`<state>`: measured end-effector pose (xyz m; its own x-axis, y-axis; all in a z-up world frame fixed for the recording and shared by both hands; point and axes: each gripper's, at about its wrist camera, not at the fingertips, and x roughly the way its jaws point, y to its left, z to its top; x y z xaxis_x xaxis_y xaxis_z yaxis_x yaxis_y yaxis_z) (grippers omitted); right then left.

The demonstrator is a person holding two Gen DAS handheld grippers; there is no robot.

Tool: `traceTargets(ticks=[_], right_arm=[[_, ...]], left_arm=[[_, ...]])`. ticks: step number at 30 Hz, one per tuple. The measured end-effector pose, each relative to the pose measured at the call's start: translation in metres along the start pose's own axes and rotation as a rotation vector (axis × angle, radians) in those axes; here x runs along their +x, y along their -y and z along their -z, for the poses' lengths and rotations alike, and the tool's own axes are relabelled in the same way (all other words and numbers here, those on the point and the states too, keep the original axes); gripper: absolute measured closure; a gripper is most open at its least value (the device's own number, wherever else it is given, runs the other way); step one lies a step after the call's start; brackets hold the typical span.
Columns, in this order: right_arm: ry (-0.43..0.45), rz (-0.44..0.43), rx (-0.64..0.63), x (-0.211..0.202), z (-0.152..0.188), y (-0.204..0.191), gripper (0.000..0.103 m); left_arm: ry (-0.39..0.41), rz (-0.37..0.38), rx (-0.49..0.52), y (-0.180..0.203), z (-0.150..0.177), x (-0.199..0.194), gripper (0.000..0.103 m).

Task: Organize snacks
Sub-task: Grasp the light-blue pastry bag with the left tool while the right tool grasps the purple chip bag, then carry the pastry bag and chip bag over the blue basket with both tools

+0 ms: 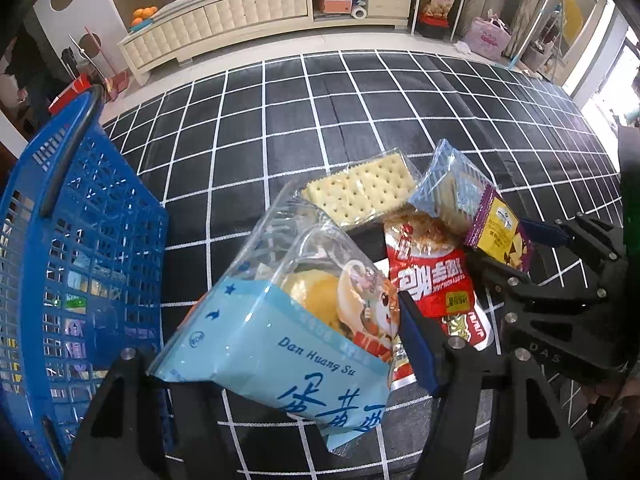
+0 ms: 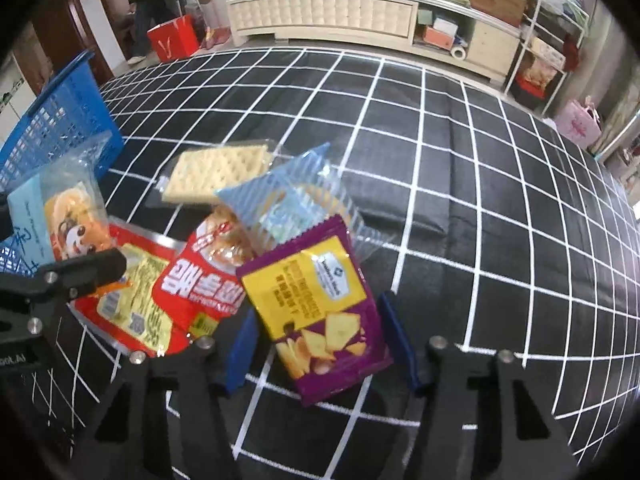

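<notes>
My left gripper (image 1: 280, 364) is shut on a light blue pastry packet (image 1: 288, 344) and holds it above the checked cloth, beside the blue basket (image 1: 80, 240). The packet also shows in the right wrist view (image 2: 52, 216). My right gripper (image 2: 316, 340) is open, its fingers on either side of a purple and yellow cracker packet (image 2: 316, 312); it also shows in the left wrist view (image 1: 532, 248). A red packet (image 2: 204, 280), a striped blue packet (image 2: 280, 204), a clear cracker pack (image 2: 220, 172) and a red and yellow packet (image 2: 136, 300) lie in a pile.
The black cloth with white grid (image 2: 460, 184) covers the surface. The blue basket (image 2: 60, 120) stands at the left and holds several packets. A cream TV cabinet (image 1: 248, 12) and shelves stand behind. A person (image 2: 144, 4) stands at the far left.
</notes>
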<state>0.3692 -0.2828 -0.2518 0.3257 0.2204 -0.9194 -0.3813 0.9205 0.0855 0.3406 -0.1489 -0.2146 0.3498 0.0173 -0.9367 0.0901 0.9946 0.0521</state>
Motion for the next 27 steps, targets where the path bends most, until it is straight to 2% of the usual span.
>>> traceTargets(ticks=[3,7,14,27], right_arm=[[-0.002,0.011,0.017,-0.011,0.003,-0.002,0.04],[0.043,0.018,0.031,-0.043,0.004,-0.013,0.04],[0.07,0.017,0.078,-0.091,0.003,-0.028,0.04],[0.12,0.013,0.026,-0.16,-0.009,-0.108,0.04]], left_arm=[[-0.013,-0.013,0.029,0.0,0.004,-0.006,0.036],[0.014,0.008,0.061,-0.001,0.009,-0.024,0.036],[0.052,0.057,0.058,-0.022,0.022,-0.061,0.036],[0.164,0.109,0.077,-0.078,0.052,-0.157,0.036]])
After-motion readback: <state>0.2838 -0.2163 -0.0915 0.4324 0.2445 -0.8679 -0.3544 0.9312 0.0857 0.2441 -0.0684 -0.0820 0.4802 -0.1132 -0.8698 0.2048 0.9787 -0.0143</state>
